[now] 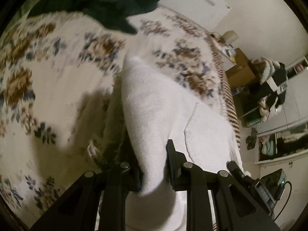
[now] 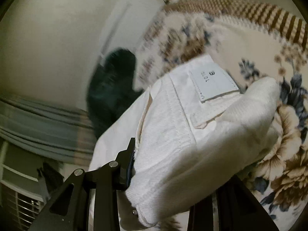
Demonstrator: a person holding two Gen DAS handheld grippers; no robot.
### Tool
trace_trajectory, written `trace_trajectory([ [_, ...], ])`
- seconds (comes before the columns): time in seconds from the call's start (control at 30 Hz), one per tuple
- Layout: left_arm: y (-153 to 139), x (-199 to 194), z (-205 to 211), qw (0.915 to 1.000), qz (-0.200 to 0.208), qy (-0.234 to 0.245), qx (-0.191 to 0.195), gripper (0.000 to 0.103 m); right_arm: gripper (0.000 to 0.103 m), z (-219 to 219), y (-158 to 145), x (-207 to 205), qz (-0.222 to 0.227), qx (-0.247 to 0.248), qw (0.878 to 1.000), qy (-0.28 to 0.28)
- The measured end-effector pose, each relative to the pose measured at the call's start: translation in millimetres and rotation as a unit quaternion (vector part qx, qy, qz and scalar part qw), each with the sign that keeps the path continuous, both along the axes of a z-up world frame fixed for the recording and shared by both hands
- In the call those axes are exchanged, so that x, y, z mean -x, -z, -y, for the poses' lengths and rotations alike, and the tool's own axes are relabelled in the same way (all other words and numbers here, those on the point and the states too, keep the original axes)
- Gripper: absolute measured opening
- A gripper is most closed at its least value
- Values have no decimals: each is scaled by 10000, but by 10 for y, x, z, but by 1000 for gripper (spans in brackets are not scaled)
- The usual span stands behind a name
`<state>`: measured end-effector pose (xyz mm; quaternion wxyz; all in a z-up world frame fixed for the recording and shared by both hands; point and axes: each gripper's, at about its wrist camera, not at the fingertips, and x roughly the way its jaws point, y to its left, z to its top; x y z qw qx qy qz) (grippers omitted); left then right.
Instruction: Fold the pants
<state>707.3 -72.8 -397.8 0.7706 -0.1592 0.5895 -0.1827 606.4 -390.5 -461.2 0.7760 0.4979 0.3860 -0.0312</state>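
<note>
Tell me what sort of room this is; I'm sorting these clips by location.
Most likely a bedroom. The white pants are held over a floral bedspread, a door stands beyond it, and open shelves stuffed with clothes line the wall.

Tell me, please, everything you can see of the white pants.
The pants are white, of thick ribbed cloth like corduroy. The waistband carries a white patch with small dark letters, a belt loop below it, and a metal button near the bottom edge. They are bunched and lifted above the floral blanket. The right gripper clamps the waist end; the left gripper pinches a rounded fold of cloth.
</note>
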Motion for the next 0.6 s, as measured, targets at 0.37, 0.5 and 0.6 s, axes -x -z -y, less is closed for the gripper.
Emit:
trace_trajectory([
  [0.37, 47, 101, -145, 9999, -18, -105, -21, 21, 43, 469, 118, 551, -232, -667, 9955, 637],
  [0.5, 55, 69, -137, 10000, -13, -51, -84, 24, 34, 526, 120, 512, -441, -184, 9974, 539],
  [0.6, -10, 114, -99, 9994, 88, -32, -329, 28, 34, 517, 84, 443, -557, 66, 9977, 391],
])
